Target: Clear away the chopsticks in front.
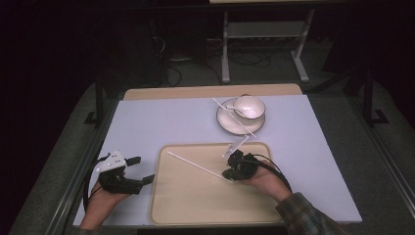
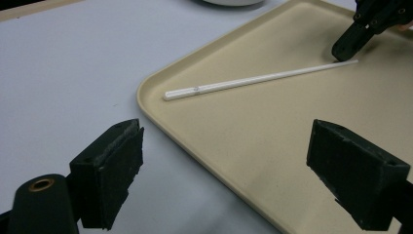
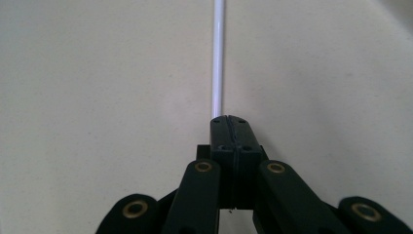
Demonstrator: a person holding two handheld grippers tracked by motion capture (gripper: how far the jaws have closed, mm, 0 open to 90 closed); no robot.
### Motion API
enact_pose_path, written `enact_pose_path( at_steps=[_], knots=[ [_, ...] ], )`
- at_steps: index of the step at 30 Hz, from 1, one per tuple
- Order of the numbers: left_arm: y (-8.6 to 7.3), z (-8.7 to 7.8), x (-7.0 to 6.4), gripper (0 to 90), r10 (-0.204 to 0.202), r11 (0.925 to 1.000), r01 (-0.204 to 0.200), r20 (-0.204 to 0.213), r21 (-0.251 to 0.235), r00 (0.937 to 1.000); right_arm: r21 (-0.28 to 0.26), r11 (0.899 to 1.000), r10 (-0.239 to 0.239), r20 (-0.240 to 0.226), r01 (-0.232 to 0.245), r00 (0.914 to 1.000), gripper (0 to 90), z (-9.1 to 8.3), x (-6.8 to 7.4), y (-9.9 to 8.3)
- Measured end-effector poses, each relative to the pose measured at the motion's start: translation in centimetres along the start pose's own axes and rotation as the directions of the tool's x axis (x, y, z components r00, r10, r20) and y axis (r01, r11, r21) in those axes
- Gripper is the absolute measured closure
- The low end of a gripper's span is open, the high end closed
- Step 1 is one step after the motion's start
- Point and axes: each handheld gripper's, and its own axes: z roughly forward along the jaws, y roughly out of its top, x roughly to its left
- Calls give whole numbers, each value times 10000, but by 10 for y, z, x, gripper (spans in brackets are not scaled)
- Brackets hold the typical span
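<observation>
A thin white stick [image 1: 195, 165] lies slantwise on the beige tray [image 1: 195, 205]. My right gripper [image 1: 228, 174] is shut on the stick's near right end, low over the tray. In the right gripper view the stick [image 3: 217, 58] runs straight ahead out of the closed jaws [image 3: 229, 119]. My left gripper [image 1: 142, 170] is open just left of the tray's left rim, with nothing between its fingers. The left gripper view looks between the wide-apart jaws at the stick [image 2: 258, 80] on the tray [image 2: 160, 114], with the right gripper [image 2: 358, 36] at the stick's far end.
A white cup [image 1: 248, 106] stands on a dark-rimmed saucer [image 1: 226, 122] behind the tray at the back right, and a second white stick [image 1: 218, 104] rests across them. A pale mat [image 1: 147, 122] covers the table. Table legs and cables stand on the floor beyond.
</observation>
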Motion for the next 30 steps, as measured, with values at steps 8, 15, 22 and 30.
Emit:
enact_pose_path(
  at_steps=[8,15,22,30],
  knots=[
    [0,0,0,125,-3,10000,3,23,-11,10000,77,9988,-484,-424,487,9979,894,7,17,2],
    [2,4,-4,139,54,9999,-52,136,-100,9999,16,9970,-766,-640,768,9950,893,10,27,5],
    [16,22,-13,345,103,9999,-96,707,-102,9974,-696,9971,-337,-200,323,9992,689,-4,17,-3],
    [37,49,-26,726,237,9996,-255,1199,139,9925,-2461,9679,603,325,-505,9977,279,-27,4,-22]
  ],
)
